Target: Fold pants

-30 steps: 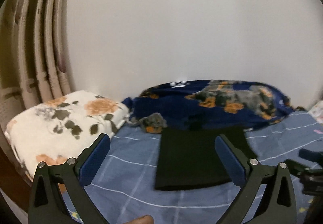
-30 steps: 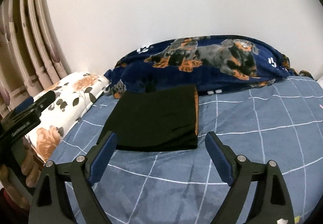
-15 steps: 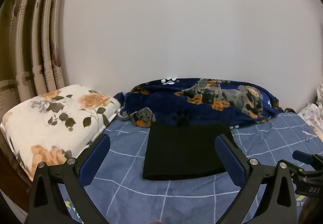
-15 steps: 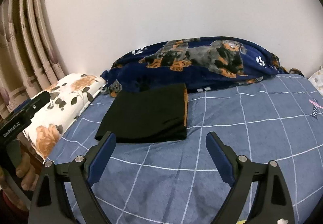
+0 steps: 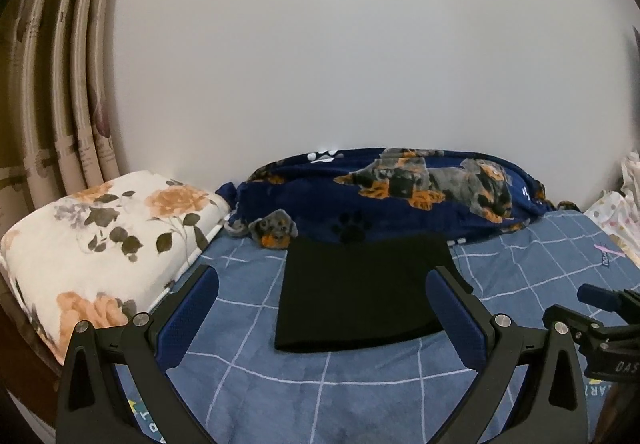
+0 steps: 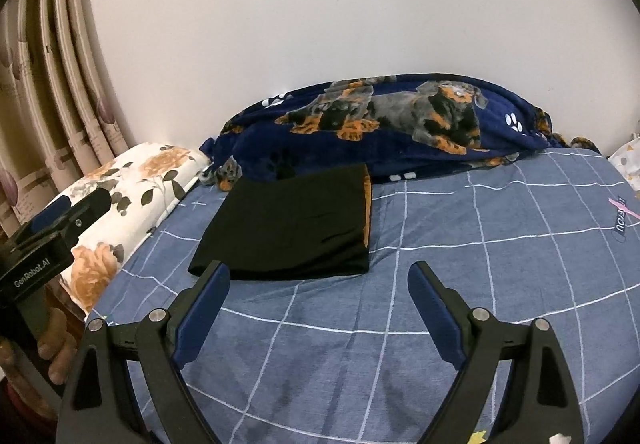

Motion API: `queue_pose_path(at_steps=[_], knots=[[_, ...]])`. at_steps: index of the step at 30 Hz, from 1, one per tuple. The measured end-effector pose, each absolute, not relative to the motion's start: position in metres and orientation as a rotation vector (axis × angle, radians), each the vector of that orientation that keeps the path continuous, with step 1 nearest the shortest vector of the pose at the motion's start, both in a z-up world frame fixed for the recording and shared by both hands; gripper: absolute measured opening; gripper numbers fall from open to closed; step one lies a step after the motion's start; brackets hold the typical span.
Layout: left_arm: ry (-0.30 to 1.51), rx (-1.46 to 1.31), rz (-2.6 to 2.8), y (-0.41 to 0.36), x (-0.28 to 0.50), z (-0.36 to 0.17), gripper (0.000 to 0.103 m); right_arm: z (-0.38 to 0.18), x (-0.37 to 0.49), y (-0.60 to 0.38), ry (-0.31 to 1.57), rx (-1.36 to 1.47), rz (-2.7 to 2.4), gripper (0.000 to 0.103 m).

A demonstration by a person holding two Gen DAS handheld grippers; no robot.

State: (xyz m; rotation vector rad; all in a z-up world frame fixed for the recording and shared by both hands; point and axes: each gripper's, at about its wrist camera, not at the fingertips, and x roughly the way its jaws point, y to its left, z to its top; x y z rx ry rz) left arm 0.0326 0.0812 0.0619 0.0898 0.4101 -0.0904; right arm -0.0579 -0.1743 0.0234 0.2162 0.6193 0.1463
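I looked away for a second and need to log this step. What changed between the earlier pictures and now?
Both views drew back from the folded black pants. Neither gripper took hold of anything or let go. The left gripper and right gripper stayed open and empty; the pants stayed folded on the blue bedsheet.

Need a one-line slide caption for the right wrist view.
Folded black pants lie flat on the blue checked bedsheet, beyond the open, empty right gripper.

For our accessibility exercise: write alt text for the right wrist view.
A folded black fabric pair of pants lies flat on a blue grid-patterned bedsheet, just beyond the open right gripper. Behind it lies a navy dog-print fleece blanket; a white floral pillow sits left.
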Motion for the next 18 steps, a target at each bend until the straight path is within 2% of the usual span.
queue_pose_path(at_steps=[18], knots=[[0.467,0.113,-0.111,0.071,0.04,0.043,0.103,0.017,-0.058,-0.171,0.624,0.201,0.147,0.09]])
